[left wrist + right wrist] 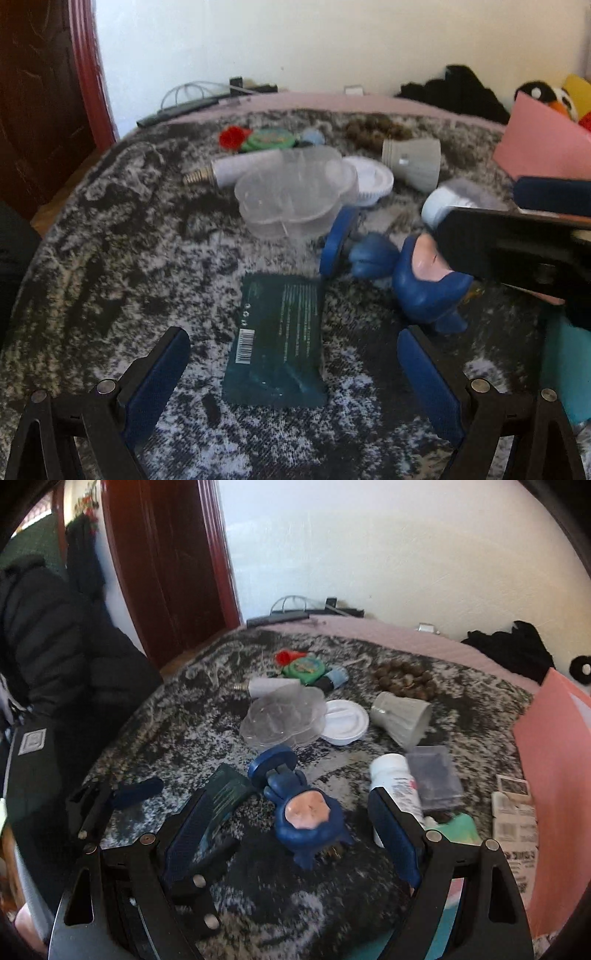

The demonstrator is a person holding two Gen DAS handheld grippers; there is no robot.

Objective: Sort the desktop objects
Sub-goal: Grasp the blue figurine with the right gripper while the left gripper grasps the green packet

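- Left tongs (293,373): fingers spread wide, holding nothing, poised low over the dark green foil sachet (277,339), which lies flat on the mottled grey surface (110,258).
- Right tongs (291,834): likewise spread and empty, flanking the blue figurine (303,812), which lies on its side with its round base toward the far edge.
- Sachet: judged light, thin and pliable; its slick foil may slip, so a pinch across one short edge appears soundest.
- Figurine: judged rigid plastic and moderately light; the broad head offers the firmest hold, the narrow limbs the weakest.
- White bottle (395,786): lies just beside the right finger; smooth and round, likely to roll.
- Clear plastic tray (284,716), white lid (345,722) and grey cup (400,716) lie together further back; the tray looks thin and crushable.
- The left view is blurred, so the sachet's print cannot be read.
- No sorted grouping is evident; items lie mixed.
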